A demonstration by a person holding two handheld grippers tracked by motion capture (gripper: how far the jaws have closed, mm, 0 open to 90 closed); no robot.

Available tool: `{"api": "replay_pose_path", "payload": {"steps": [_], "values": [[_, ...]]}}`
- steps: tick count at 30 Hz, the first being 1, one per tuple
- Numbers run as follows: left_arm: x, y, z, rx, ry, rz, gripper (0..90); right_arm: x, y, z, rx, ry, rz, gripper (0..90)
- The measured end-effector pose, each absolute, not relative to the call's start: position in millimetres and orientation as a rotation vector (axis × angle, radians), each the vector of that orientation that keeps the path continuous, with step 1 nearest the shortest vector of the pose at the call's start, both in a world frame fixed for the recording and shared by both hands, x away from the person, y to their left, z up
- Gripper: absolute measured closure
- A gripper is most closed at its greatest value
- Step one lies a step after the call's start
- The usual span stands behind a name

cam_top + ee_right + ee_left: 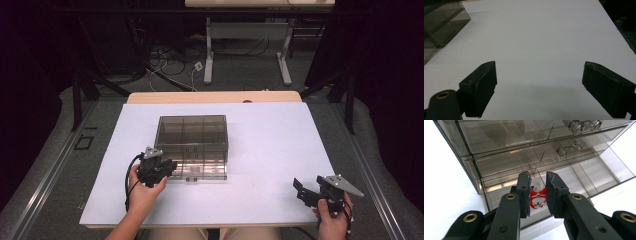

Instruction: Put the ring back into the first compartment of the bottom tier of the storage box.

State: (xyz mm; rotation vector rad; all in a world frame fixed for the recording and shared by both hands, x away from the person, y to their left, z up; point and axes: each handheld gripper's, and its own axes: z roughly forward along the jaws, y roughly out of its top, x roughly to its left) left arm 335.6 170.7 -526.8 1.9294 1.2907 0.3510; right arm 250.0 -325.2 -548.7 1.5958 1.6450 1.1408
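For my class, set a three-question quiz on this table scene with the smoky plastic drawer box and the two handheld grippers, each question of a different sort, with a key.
1. True or false: the right gripper rests against the drawer box.
2. What sits between the fingers of the left gripper?
A. a screw
B. a small red and white Santa figure
C. a coin
3. Fill in: the right gripper's fingers stand wide ____ over the white table top.

Key:
1. False; it is near the table's front right corner, apart from the box.
2. B, the Santa figure, held at the open bottom drawer.
3. open
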Motion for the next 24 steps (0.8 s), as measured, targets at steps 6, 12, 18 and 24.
{"api": "replay_pose_path", "payload": {"steps": [6,12,18,24], "values": [[336.7,169.4,-529.9,1.945,1.295,0.352,73.2,250.3,-325.2,-549.0,1.593,1.641,1.143,12.3],[337.5,169.3,-533.3,1.956,1.303,0.35,72.8,250.6,-325.2,-549.0,1.59,1.638,1.146,12.3],[338.1,169.7,-534.4,1.959,1.306,0.344,72.6,250.1,-326.0,-548.5,1.594,1.645,1.152,12.3],[337.8,170.2,-533.8,1.947,1.305,0.34,69.9,251.2,-324.9,-549.7,1.587,1.632,1.152,12.3]]}}
